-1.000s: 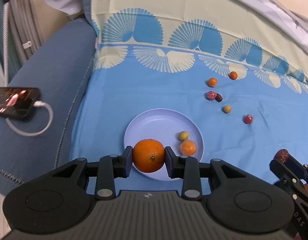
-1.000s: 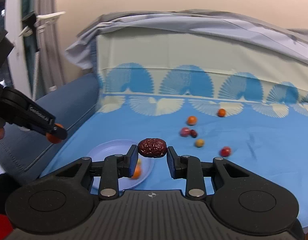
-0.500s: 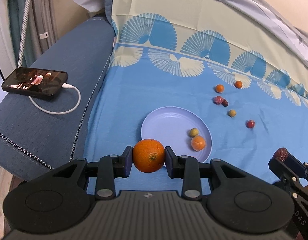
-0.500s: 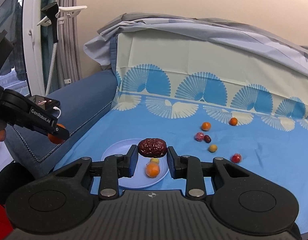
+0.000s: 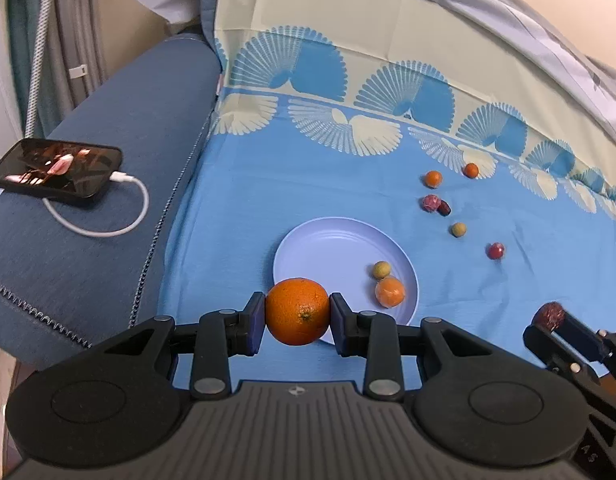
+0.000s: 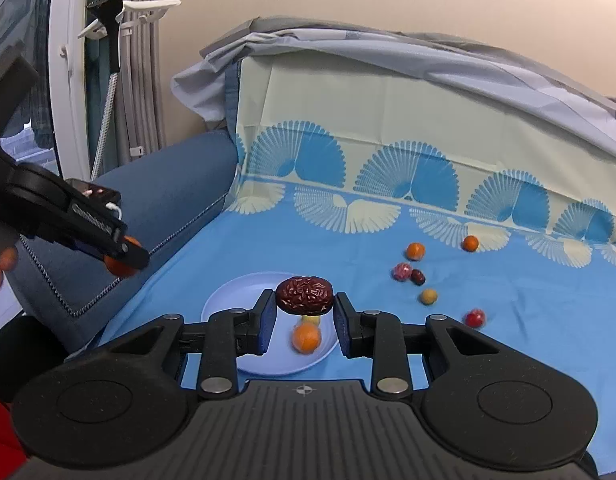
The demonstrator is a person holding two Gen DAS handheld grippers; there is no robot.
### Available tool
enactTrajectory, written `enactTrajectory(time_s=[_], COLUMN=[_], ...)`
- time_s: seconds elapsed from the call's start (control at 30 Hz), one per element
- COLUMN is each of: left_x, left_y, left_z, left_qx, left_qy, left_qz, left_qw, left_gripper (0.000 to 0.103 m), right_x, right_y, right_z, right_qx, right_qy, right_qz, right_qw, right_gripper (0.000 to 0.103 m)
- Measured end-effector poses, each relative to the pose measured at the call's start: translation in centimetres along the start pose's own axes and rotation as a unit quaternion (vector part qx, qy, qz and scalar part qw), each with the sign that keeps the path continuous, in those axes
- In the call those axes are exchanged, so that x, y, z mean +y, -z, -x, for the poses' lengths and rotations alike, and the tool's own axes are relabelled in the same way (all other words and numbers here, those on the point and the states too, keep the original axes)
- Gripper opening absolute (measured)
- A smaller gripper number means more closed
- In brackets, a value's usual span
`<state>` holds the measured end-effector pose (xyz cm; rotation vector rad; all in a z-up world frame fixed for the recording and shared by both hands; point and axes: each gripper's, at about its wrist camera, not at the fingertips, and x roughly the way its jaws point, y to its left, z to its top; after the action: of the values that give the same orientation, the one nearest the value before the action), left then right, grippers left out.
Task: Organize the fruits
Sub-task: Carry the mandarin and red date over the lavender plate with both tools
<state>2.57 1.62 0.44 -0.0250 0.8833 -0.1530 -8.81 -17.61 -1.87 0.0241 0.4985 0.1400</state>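
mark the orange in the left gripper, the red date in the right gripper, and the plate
orange (image 5: pixel 298 310): left wrist view, middle of its peel, between the pads.
red date (image 6: pixel 304 295): right wrist view, centre of its wrinkled skin.
plate (image 5: pixel 319 246): left wrist view, bare floor of the plate.

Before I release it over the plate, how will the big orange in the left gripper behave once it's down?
The orange is round and smooth, so it will probably roll. The plate looks shallow with a low rim, which may not stop it. It dwarfs the small orange fruit already there and could nudge it, so release it low.
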Motion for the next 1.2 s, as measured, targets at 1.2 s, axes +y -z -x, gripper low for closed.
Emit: enactTrajectory(time_s=[1.2], left_x=[-1.8], left_y=[-2.8], left_z=[-7.7], left_qx=[0.042], left_qy=[0.009], left_qz=[-0.019], left_qw=[0.9989], left_gripper=[0.037], right_x=[-0.1], right_y=[0.4], right_z=[-8.6], right_qx=[0.071], right_qy=[-0.028], right_qz=[0.001], right_qw=[0.997], right_gripper=[0.033])
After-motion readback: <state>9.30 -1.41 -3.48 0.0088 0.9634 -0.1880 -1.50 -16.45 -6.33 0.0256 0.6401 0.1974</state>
